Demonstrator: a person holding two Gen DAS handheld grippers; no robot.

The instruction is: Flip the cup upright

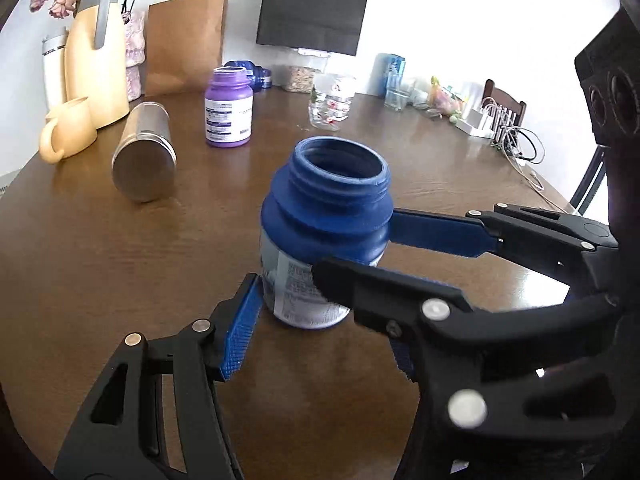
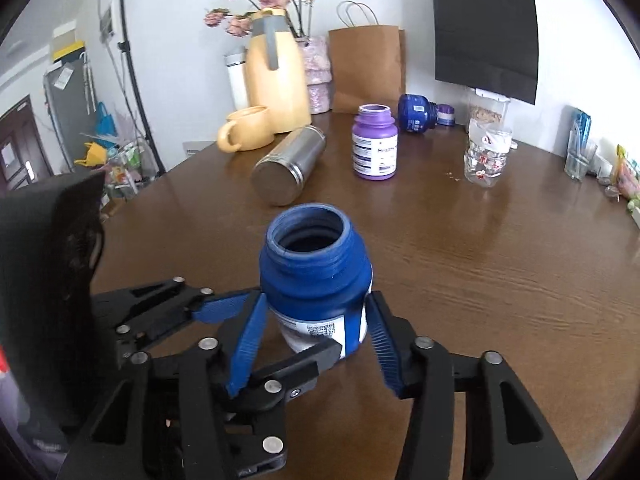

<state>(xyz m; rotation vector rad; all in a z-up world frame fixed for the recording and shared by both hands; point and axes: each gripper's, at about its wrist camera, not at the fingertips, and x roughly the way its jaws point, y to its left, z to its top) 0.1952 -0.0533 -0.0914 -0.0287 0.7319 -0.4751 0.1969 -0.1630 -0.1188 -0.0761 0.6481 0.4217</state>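
The blue jar [image 1: 326, 200] [image 2: 314, 264] stands upright on the brown table [image 1: 100, 260], its open mouth up and a white label on its lower body. My left gripper [image 1: 308, 296] has the jar's lower body between its blue pads [image 1: 240, 328]; its right finger is partly hidden behind the other tool. In the right wrist view the left gripper [image 2: 300, 320] comes in from the left, one finger behind the jar and one in front. My right gripper [image 2: 316, 300] presses its pads [image 2: 384, 344] on both sides of the jar, and reaches in from the right [image 1: 356, 248] at the jar's shoulder.
A steel tumbler [image 1: 144, 152] [image 2: 288, 168] lies on its side behind the jar. Further back stand a purple jar [image 1: 229, 108], a yellow mug [image 1: 68, 128], a yellow jug [image 1: 96, 56], a clear glass jar [image 1: 330, 104] and a brown paper bag [image 1: 184, 40]. Cables [image 1: 508, 132] lie far right.
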